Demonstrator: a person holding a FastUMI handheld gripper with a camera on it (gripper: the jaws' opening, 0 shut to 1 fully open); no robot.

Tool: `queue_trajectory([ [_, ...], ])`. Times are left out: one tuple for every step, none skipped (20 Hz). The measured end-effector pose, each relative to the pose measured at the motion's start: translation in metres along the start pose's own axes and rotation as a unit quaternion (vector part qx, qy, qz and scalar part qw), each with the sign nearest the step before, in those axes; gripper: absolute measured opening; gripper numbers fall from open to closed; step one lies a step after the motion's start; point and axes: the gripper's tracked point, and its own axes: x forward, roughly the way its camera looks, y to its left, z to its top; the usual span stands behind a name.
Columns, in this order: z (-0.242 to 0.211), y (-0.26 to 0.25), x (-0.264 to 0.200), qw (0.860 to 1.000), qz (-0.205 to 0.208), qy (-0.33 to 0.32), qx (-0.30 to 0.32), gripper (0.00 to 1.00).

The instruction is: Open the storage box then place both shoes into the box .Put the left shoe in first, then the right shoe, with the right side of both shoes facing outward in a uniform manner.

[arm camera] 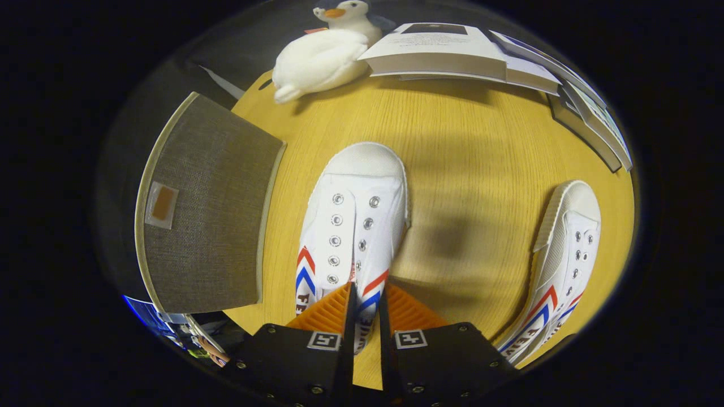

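One shoe sits mid-table, storage box to its left, second shoe right, plush duck and books behind.

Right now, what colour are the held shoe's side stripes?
Red and blue chevrons on the white shoe, clearest in the gripper view.
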Motion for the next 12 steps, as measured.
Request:
queue_trajectory([
  [-0.001,-0.002,-0.004,1.0,-0.003,0.001,-0.003,0.2],
  [0.0,-0.002,-0.008,1.0,-0.002,-0.002,0.001,0.07],
  [-0.003,-0.003,-0.004,1.0,-0.001,0.002,0.014,0.07],
  [-0.004,-0.002,-0.002,0.999,0.004,0.008,0.032,0.02],
  [-0.005,-0.002,-0.004,0.999,0.008,0.017,0.05,0.02],
  [-0.003,-0.001,-0.006,0.998,0.013,0.02,0.061,0.02],
  [-0.004,-0.001,-0.008,0.997,0.018,0.025,0.064,0.02],
  [-0.004,0.0,-0.011,0.997,0.02,0.03,0.066,0.02],
  [-0.004,0.002,-0.015,0.997,0.022,0.035,0.065,0.02],
  [-0.005,0.004,-0.02,0.997,0.025,0.041,0.066,0.02],
  [-0.008,0.008,-0.026,0.996,0.029,0.045,0.07,0.02],
  [-0.01,0.013,-0.033,0.995,0.037,0.05,0.075,0.02],
])
